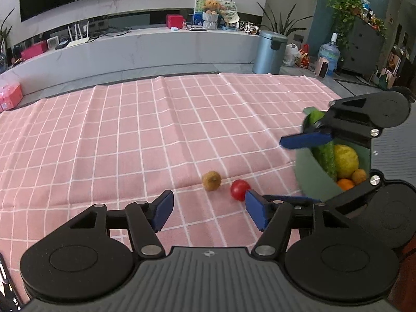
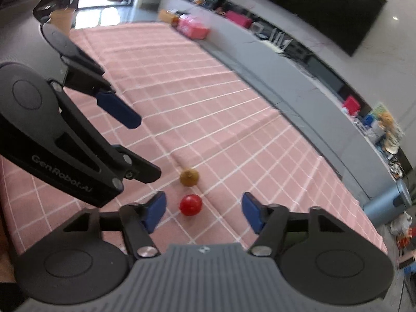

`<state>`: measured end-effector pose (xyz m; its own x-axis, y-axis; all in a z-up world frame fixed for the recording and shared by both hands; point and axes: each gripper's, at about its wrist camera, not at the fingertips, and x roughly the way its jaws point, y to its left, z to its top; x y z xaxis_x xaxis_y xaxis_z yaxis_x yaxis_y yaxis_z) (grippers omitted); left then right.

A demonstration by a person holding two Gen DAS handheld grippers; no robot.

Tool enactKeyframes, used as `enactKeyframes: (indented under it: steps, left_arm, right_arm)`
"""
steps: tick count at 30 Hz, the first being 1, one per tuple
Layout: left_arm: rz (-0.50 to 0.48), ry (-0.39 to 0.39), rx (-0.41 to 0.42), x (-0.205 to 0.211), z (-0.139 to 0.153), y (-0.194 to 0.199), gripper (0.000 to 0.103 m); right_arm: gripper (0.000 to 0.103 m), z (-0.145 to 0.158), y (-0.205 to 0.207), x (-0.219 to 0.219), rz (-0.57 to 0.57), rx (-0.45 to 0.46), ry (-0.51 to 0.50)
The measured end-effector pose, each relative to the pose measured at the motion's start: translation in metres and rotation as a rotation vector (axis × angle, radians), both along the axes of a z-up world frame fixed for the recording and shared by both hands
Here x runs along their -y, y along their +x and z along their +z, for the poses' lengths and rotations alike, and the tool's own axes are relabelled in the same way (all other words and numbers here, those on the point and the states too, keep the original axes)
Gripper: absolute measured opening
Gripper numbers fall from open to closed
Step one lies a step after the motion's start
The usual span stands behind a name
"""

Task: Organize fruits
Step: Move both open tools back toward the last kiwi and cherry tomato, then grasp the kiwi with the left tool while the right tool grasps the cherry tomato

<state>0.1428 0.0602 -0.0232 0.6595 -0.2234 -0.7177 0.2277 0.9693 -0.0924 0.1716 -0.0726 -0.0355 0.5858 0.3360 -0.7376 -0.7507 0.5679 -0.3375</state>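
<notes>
Left wrist view, green bowl (image 1: 309,174) half hidden behind released right gripper (image 2: 204,209), left gripper (image 1: 208,209) released, red fruit (image 2: 190,204) unheld.

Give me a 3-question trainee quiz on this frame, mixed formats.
1. True or false: the right tool is shut on the red tomato.
2. Which lies loose on the pink cloth next to the tomato? A banana; B brown fruit; C apple.
3. Fill in: the cucumber lies in the green ____.

Key: 1 false, the pads stand apart on either side of it, not touching; 2 B; 3 bowl.
</notes>
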Motion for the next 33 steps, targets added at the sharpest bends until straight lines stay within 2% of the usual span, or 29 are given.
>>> enactKeyframes:
  steps: [1,4,6,11,14,20,28,33]
  left_arm:
    - [0.001,0.001,0.0,-0.001,-0.002,0.0,0.072]
    - [-0.004,-0.011,-0.013,-0.004,-0.009,0.005,0.07]
    - [-0.004,-0.026,-0.027,-0.005,-0.013,0.009,0.065]
    - [-0.002,-0.076,-0.051,-0.007,-0.022,0.021,0.059]
    - [0.002,-0.113,-0.073,-0.007,-0.027,0.03,0.054]
    - [-0.006,-0.124,-0.09,-0.002,-0.037,0.045,0.05]
    - [-0.004,-0.153,-0.103,-0.001,-0.05,0.059,0.045]
    - [0.0,-0.177,-0.11,-0.002,-0.054,0.065,0.038]
  right_arm:
    - [0.047,-0.003,0.003,-0.002,0.005,-0.012,-0.009]
    - [0.042,-0.013,0.017,-0.009,-0.002,-0.063,-0.015]
    - [0.038,-0.021,0.027,-0.012,-0.019,-0.105,-0.014]
    - [0.036,-0.034,0.045,-0.012,-0.069,-0.187,-0.006]
    - [0.031,-0.04,0.052,-0.012,-0.075,-0.226,-0.002]
    - [0.026,-0.049,0.059,-0.014,-0.064,-0.267,-0.006]
    - [0.025,-0.053,0.068,-0.019,-0.078,-0.322,-0.015]
    - [0.023,-0.053,0.07,-0.019,-0.088,-0.336,-0.009]
